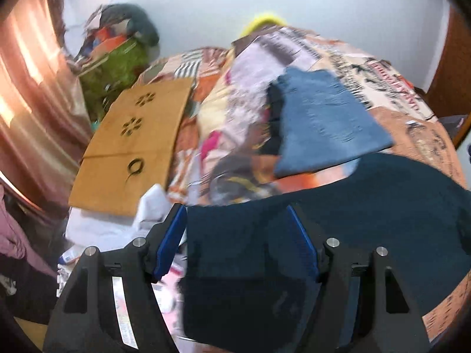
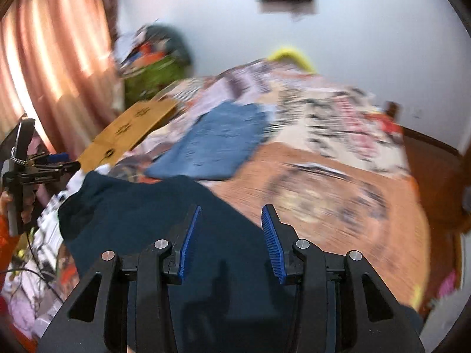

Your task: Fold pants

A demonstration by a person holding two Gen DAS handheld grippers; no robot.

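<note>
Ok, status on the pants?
Both grippers open: left gripper, right gripper. Dark pants loose on bed. Folded jeans lie beyond.

dark navy pants (image 1: 368,206), light blue garment (image 1: 326,123)

A bed (image 1: 412,123) is covered by a printed bedspread (image 2: 338,182) in orange, cream and black. A flat piece of brown cardboard (image 1: 132,147) with cut-out holes is laid at its left edge. A pink-brown curtain (image 2: 50,67) is hung on the left, lit from behind. Near it, against the pale wall (image 1: 323,6), a heap of mixed things (image 1: 117,44) with green material is seen. A yellow item (image 2: 291,54) is partly hidden behind the bed.
</note>
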